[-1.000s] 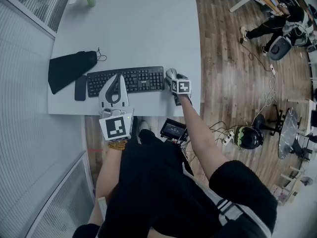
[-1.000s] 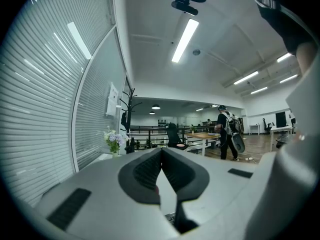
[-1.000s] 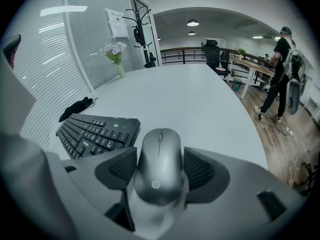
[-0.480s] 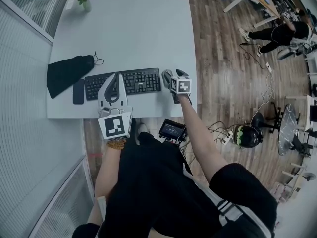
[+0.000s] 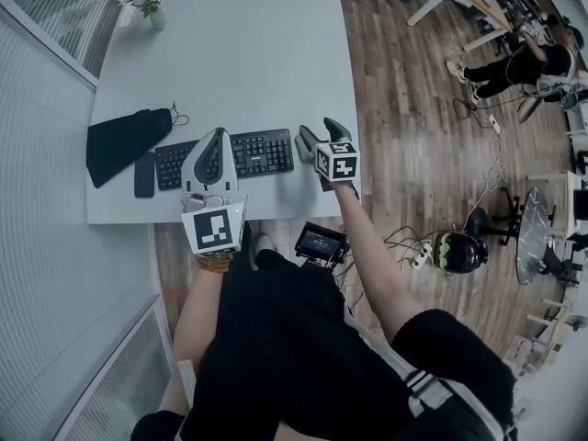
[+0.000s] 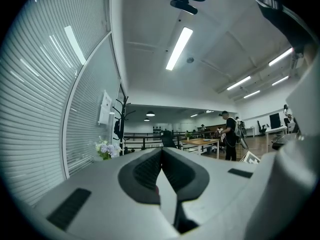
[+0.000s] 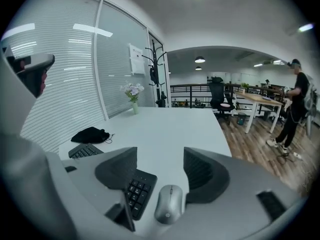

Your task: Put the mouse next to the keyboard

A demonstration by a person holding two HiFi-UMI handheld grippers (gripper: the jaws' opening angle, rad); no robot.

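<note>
Grey ribbed pads (image 7: 202, 176) of right gripper (image 7: 160, 170): set wide apart, gripping nothing. Mouse (image 7: 170, 204), silver: on white table (image 7: 175, 129) below the gap, nearer the right-hand pad; long axis runs along the jaws, wheel end pointing away from the gripper. Keyboard (image 7: 137, 190), black: just left of mouse, short end alongside it. Left gripper (image 6: 161, 160): pads pressed together, empty, over the keyboard. Pouch (image 7: 90, 134), black: well beyond, far left.

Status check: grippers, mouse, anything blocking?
Status: left gripper shut, empty; right gripper open over the mouse. It lies on the table, at the right end of the keyboard. Nothing in the way.
</note>
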